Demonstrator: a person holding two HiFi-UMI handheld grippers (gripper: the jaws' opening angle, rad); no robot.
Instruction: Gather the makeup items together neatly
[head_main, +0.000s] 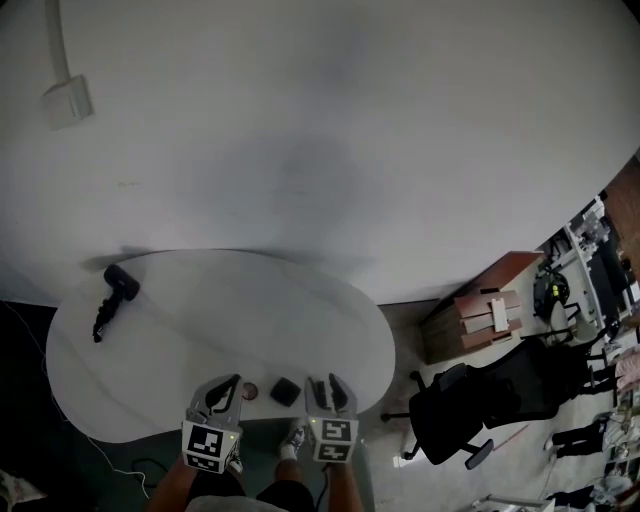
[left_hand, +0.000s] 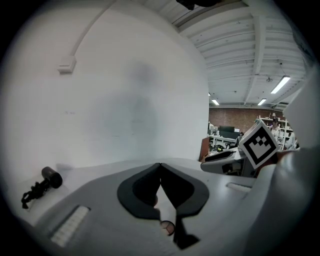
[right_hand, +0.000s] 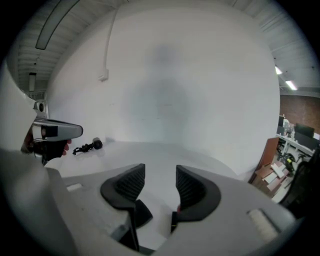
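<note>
- Head view: the left claw (head_main: 225, 388) and right claw (head_main: 325, 382) flank a tiny round pot (head_main: 250, 390) and a black square compact (head_main: 285, 391) at the table's (head_main: 200, 310) near edge.
- Left gripper view: left claw (left_hand: 160, 165) clenched, empty; pot (left_hand: 167, 227) half hidden beneath.
- Right gripper view: right claw (right_hand: 160, 180) released, empty; compact (right_hand: 142, 213) partly hidden.

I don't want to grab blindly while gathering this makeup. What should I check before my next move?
1. Are the right tongs open and empty: ok.
2. Are the left tongs open: not ok, tips together, nothing held.
3. Do the black square case and small round item lie close by on the table: ok.
4. Is everything gathered: not ok, a black corded device lies apart at the far left.
5. Is that device makeup: cannot tell.
</note>
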